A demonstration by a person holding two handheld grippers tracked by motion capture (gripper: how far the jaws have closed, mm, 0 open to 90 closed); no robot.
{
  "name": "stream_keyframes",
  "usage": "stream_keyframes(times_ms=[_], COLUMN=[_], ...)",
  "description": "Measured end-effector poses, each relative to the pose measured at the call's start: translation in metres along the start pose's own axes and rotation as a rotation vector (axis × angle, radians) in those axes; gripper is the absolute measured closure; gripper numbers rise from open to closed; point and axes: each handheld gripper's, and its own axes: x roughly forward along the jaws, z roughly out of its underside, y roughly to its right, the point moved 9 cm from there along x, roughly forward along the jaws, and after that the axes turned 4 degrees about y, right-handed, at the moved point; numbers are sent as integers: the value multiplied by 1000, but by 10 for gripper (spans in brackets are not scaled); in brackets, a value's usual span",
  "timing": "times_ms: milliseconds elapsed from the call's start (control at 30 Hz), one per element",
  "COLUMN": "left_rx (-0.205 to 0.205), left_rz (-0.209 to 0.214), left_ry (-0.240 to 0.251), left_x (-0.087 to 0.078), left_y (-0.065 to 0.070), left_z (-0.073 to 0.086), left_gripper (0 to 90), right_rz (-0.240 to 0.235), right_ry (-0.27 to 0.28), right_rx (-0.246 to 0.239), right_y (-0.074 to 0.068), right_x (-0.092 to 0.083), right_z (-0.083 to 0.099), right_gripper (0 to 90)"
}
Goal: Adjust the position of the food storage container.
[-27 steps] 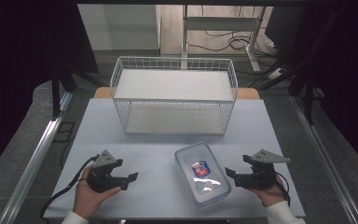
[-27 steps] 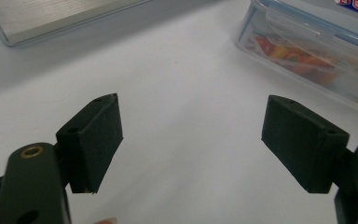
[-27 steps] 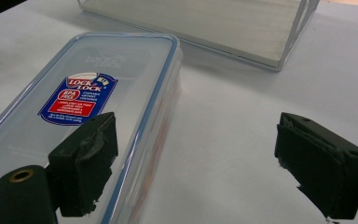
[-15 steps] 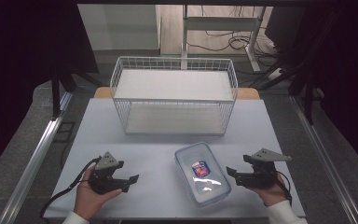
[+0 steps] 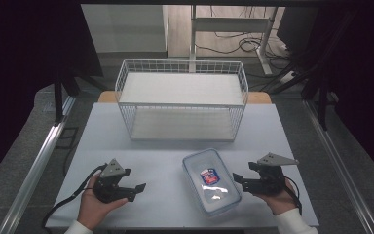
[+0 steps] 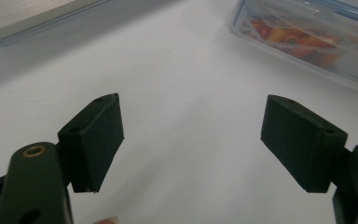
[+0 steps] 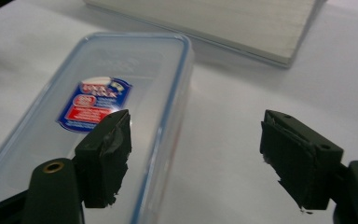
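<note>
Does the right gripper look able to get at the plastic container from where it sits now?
Probably yes. The right gripper sits open right beside the lidded plastic container, with bare table around it. In the right gripper view, one jaw already overlaps the container's edge, and nothing lies between them.

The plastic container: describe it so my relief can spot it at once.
On the white table, in front of the wire basket, a clear lidded container lies beside the right gripper. Its blue-edged lid carries a red-and-blue label.

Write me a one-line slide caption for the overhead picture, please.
A person holds an open tool in each hand, left tool and right tool, flanking a lidded plastic container before a white wire basket.
</note>
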Motion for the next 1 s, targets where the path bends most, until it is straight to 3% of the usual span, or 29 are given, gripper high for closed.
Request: stream_keyframes(times_ms=[100,267,333,367,433,533,800,900,1000], left_rx=[-2,-1,-1,-1,-1,-1,8,10,13], left_rz=[0,5,9,10,7,4,-1,-3,-2], left_ry=[-2,-6,-8,-9,-9,-11,-18,-19,-20], left_x=[1,3,3,4,3,3,3,3,2], left_y=[0,2,2,3,2,3,3,3,3], left_z=[0,1,2,2,2,2,4,4,4], left_gripper=[205,206,206,206,206,205,206,205,205], right_rz=[-10,-61,-70,-99,-127,-219,-354,-373,-353], right_ry=[-3,-23,-27,-44,-58,-105,-199,-237,-288], right_rx=[-6,-61,-62,-72,-99,-136,-199,-226,-276], right_y=[-7,-43,-47,-61,-73,-99,-140,-152,-160], right_x=[0,3,4,7,8,11,19,22,27], right_z=[-5,-12,-13,-13,-12,-7,6,13,24], right_gripper=[268,368,388,440,489,594,877,889,890])
